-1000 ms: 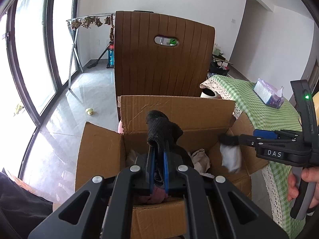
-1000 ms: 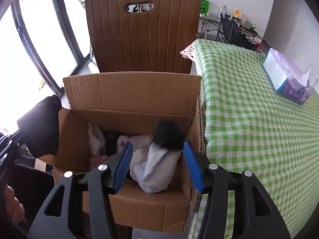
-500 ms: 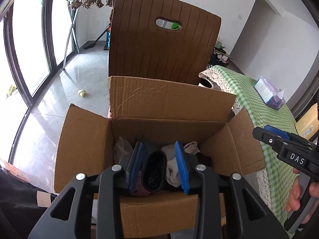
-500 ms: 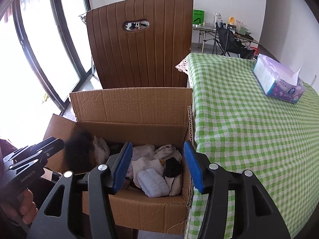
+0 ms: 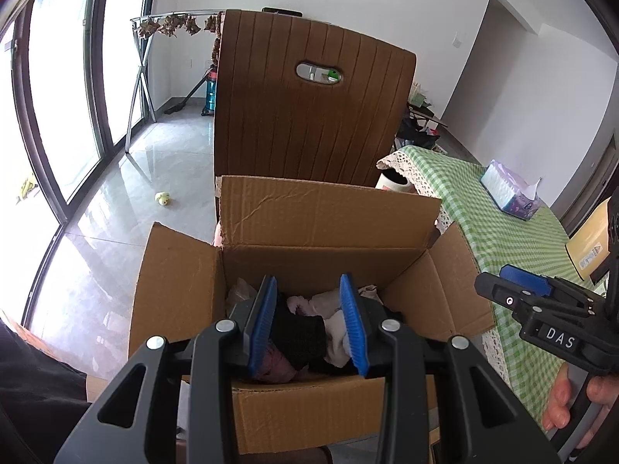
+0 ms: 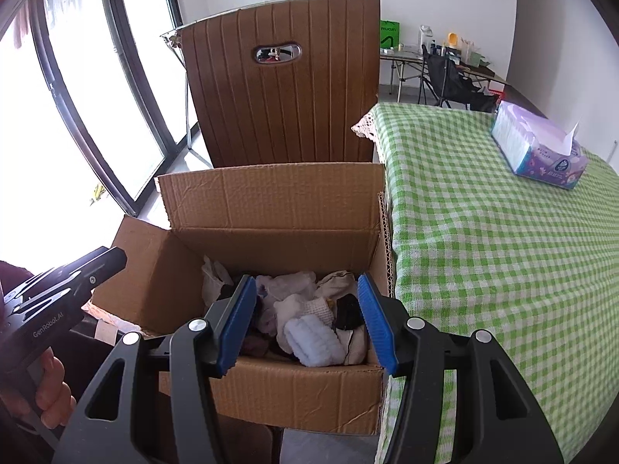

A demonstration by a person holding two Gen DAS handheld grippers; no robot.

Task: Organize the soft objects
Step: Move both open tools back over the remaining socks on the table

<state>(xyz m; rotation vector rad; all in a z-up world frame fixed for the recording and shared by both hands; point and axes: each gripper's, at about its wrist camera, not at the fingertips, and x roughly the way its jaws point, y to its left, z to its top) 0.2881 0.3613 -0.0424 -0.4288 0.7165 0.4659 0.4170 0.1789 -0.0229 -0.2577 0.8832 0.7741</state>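
An open cardboard box [image 5: 329,212] [image 6: 271,201] stands beside the table and holds a pile of rolled socks. My left gripper [image 5: 307,290] hovers over the box's near side with its jaws open. A black sock [image 5: 300,334] lies loose in the box below them, with a gap to each pad. My right gripper [image 6: 306,282] is open too, above the near right part of the box, with nothing between its fingers. A white rolled sock [image 6: 313,342] lies on top of the pile beneath it. Each gripper shows in the other's view: the left gripper [image 6: 69,282] at the left, the right gripper [image 5: 518,294] at the right.
A brown slatted chair back [image 5: 309,116] [image 6: 282,96] rises right behind the box. The table with a green checked cloth [image 6: 503,251] is at the right and bears a tissue box [image 6: 541,147]. A white cup [image 5: 392,181] stands by the table's corner. Tall windows line the left.
My left gripper opened and let go of the black sock, which now lies in the box. The white sock between my right gripper's fingers dropped into the pile, and that gripper drew back and up.
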